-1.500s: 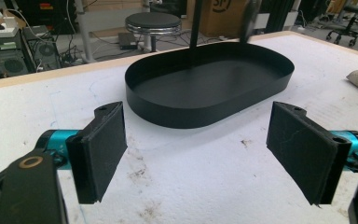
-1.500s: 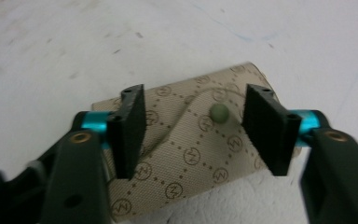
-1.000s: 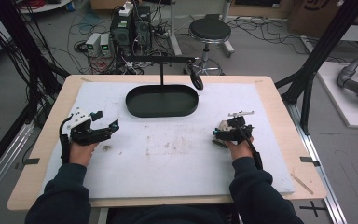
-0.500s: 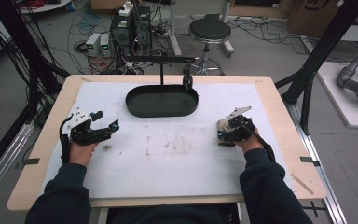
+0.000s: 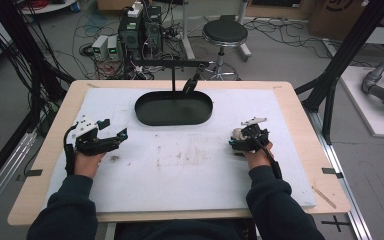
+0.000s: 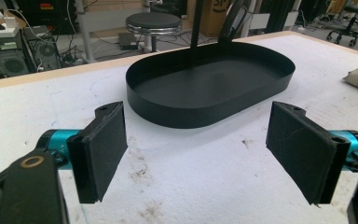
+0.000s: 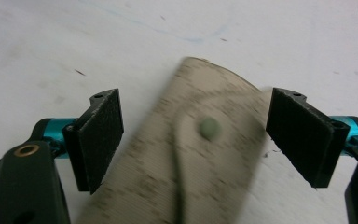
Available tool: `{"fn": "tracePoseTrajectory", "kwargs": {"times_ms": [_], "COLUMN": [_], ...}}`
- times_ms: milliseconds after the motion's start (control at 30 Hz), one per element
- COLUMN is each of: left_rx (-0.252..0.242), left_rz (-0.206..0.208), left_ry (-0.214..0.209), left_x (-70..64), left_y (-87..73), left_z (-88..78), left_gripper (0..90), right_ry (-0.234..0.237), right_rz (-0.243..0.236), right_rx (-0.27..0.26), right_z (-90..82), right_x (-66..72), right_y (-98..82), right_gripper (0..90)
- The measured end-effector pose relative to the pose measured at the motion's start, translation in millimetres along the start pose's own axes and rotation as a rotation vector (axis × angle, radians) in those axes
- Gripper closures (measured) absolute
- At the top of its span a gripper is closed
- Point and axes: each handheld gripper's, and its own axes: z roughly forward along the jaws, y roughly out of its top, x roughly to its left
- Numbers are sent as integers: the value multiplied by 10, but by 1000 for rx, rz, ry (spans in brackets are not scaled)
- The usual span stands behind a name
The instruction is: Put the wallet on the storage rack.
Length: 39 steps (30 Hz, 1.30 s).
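A beige patterned cloth piece (image 7: 191, 158) with a small green stud (image 7: 209, 128) lies on the white mat, between the jaws of my right gripper (image 7: 196, 135). Those jaws have just been opening and stand wide, so the cloth is not pinched. In the high view the right gripper (image 5: 238, 141) rests at the mat's right, over the beige cloth (image 5: 238, 133). My left gripper (image 5: 114, 128) rests at the left, open and holding nothing. Its pads (image 6: 100, 149) face the black oval tray (image 6: 205, 88).
The black tray (image 5: 172, 111) sits at the mat's far middle. A thin stand (image 5: 173, 75) rises behind it, and a black piece (image 5: 190, 85) hangs from its crossbar. The wooden table edge (image 5: 310, 125) frames the white mat. A stool and cables stand beyond.
The black piece hanging from the stand has swung leftward. My right hand has turned slightly over the beige cloth. The left hand has stayed still.
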Motion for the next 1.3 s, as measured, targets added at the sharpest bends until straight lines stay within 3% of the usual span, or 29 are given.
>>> {"fn": "tracePoseTrajectory", "kwargs": {"times_ms": [67,200,433,533,633,700,767,900,1033,1200,1300], "left_rx": [1,0,1,1,1,2,2,4,0,7,7], "left_rz": [2,1,3,0,1,3,1,4,-1,1,4], "left_ry": [0,1,-1,1,0,0,0,-2,2,1,1], "left_x": [2,7,2,6,6,6,6,9,14,13,8], "left_y": [1,1,2,1,1,2,1,3,1,-3,-2], "left_z": [-2,-6,-6,-5,-4,-6,-7,-11,-12,-1,-1], "left_gripper": [202,201,202,202,202,202,201,202,202,202,201], "right_ry": [11,-12,69,70,75,110,131,116,122,206,241], "right_rz": [11,4,51,76,92,114,96,29,13,23,-11], "right_rx": [12,26,70,74,71,80,83,106,77,-22,-86], "right_z": [-4,-41,-6,24,20,16,1,-23,-36,-87,-108], "right_x": [-37,-95,-173,-172,-169,-197,-206,-173,-209,-231,-184], "right_y": [-1,-26,-125,-150,-161,-161,-148,-81,-55,11,92], "right_gripper": [190,190,188,166,199,260,338,393,419,420,420]}}
